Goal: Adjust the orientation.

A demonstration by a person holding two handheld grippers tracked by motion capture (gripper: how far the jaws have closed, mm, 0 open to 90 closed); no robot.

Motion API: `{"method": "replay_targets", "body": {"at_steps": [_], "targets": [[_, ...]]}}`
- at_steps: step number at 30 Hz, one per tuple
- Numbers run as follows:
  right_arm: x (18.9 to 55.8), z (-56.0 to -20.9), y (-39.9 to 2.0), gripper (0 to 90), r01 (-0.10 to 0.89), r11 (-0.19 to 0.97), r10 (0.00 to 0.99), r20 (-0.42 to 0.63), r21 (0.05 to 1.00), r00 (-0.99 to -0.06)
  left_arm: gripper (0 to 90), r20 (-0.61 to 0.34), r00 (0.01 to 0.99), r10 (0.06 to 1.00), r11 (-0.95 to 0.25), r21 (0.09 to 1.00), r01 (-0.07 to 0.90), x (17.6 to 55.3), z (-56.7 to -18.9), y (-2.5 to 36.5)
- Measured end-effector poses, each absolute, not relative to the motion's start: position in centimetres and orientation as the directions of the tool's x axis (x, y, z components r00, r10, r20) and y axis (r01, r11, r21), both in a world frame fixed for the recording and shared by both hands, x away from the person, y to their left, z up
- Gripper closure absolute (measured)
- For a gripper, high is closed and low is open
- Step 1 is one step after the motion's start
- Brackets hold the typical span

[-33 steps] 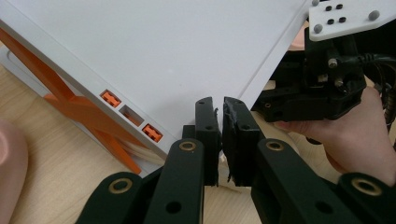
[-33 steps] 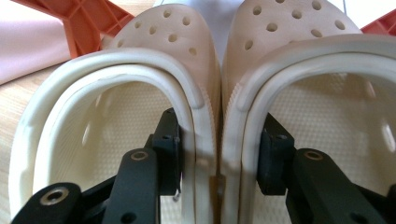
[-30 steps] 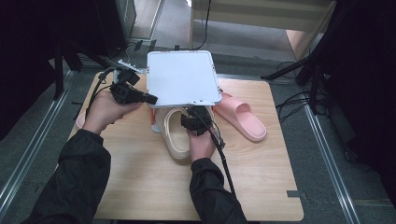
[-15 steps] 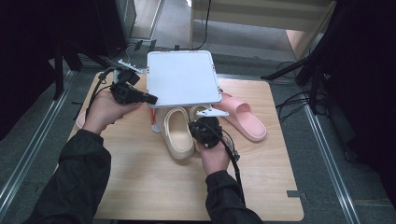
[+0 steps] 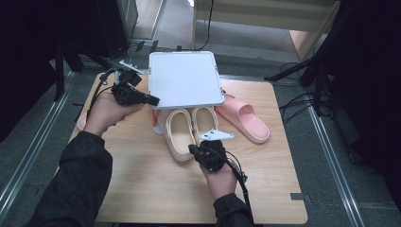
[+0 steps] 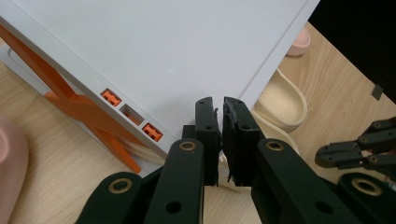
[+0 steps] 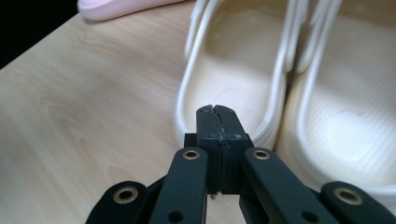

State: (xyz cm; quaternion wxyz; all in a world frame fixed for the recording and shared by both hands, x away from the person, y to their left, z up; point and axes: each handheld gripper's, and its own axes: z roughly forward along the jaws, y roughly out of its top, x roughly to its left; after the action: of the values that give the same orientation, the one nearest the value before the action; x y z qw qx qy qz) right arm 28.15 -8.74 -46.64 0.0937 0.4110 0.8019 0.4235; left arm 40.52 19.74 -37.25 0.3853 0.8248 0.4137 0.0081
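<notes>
A white shelf on orange legs stands at the back of the wooden table. Two cream slippers lie side by side at its front edge, toes under it. My left gripper is shut, its tips against the shelf's front left corner. My right gripper hovers just short of the cream slippers' heels. Its jaws have just been closing and now stand shut, with nothing between them.
One pink slipper lies to the right of the shelf. Another pink slipper peeks out under my left hand at the table's left edge. Bare wood lies between the slippers and the near edge.
My right gripper has drawn back from the cream slippers toward the near edge and its jaws have closed. The second cream slipper now lies uncovered beside the first. The left gripper has stayed put.
</notes>
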Motion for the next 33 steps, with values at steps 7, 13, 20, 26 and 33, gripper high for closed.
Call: {"method": "replay_targets", "body": {"at_steps": [7, 13, 20, 26, 33], "targets": [[26.8, -48.4, -8.2, 90.0, 0.594, 0.357, 0.706, 0.208, 0.72, -0.677, 84.6, -0.306, 0.658, 0.688, -0.362, 0.642, 0.676, 40.5, -37.3, 19.8], [27.4, -49.6, -7.4, 90.0, 0.591, 0.395, 0.708, 0.177, 0.703, -0.683, 84.7, -0.307, 0.658, 0.688, -0.362, 0.64, 0.677, 40.5, -37.2, 19.8], [28.7, -49.7, -5.9, 90.0, 0.579, 0.405, 0.703, 0.164, 0.708, -0.692, 84.7, -0.307, 0.657, 0.688, -0.362, 0.64, 0.678, 40.5, -37.2, 19.8], [30.1, -50.0, -4.4, 90.0, 0.582, 0.402, 0.713, 0.157, 0.706, -0.683, 84.7, -0.31, 0.654, 0.69, -0.359, 0.638, 0.681, 40.5, -37.2, 19.8], [31.6, -50.0, -3.1, 90.0, 0.584, 0.381, 0.726, 0.16, 0.717, -0.669, 84.7, -0.311, 0.653, 0.69, -0.357, 0.638, 0.682, 40.5, -37.2, 19.8]]}}
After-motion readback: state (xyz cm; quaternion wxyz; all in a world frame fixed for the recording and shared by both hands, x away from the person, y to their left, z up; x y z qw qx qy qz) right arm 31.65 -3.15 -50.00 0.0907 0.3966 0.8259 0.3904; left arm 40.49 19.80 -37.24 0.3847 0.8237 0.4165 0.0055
